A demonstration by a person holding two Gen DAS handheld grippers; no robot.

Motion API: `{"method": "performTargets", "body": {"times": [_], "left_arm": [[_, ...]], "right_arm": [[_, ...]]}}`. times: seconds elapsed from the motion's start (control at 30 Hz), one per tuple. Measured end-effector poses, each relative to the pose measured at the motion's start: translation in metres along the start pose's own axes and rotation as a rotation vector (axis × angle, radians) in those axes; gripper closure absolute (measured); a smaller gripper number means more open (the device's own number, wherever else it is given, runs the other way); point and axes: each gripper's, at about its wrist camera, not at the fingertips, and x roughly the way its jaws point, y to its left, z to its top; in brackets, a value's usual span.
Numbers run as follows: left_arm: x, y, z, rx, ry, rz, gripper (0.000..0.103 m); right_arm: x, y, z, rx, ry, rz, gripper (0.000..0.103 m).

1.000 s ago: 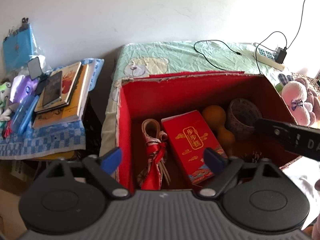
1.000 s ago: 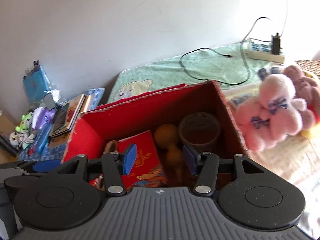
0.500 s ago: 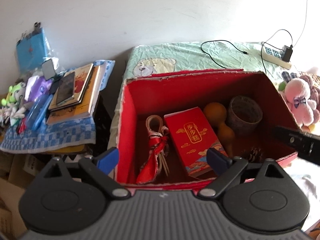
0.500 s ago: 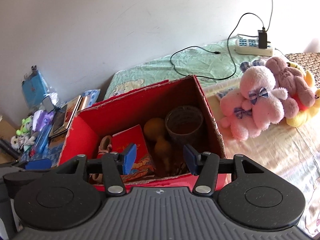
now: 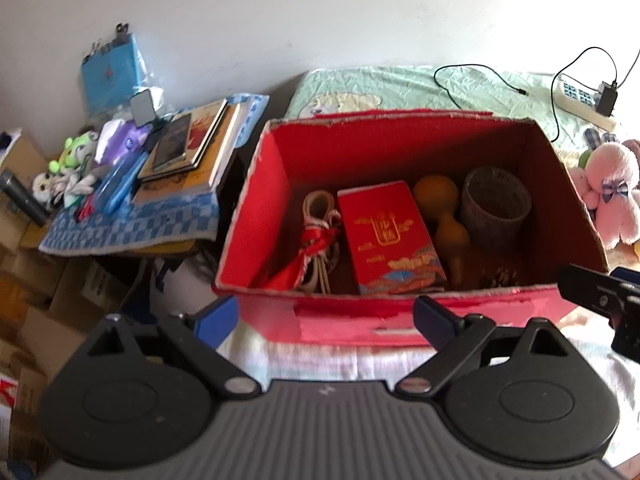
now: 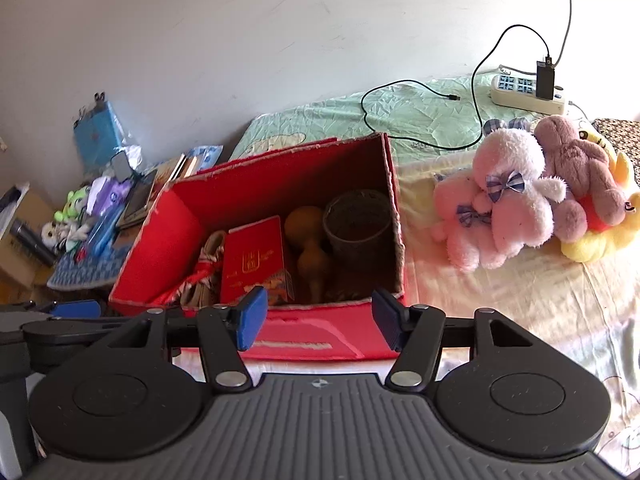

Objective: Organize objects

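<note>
Now both grippers, left gripper (image 5: pixel 326 316) and right gripper (image 6: pixel 318 318), hover spread and empty before the open red cardboard box (image 6: pixel 320 340) on the bed, red packet (image 5: pixel 386 236) inside.

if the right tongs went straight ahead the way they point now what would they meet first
Most likely the near front wall of the red cardboard box: the open, empty right tongs sit just before its rim. Depth is unclear; slightly higher, they'd pass over toward the red packet.
</note>
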Motion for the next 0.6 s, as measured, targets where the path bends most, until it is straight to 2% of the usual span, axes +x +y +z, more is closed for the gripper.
{"method": "performTargets", "body": {"times": [0.2,0.6], "left_arm": [[-0.007,-0.014,-0.014,-0.015,0.015,0.039,0.009],[-0.003,-0.02,-0.034,-0.038,0.09,0.043,0.009]], "right_arm": [[-0.004,-0.01,-0.007,-0.02,0.036,0.03,0.042],[-0.006,-0.015,-0.018,-0.042,0.086,0.006,0.038]]}}
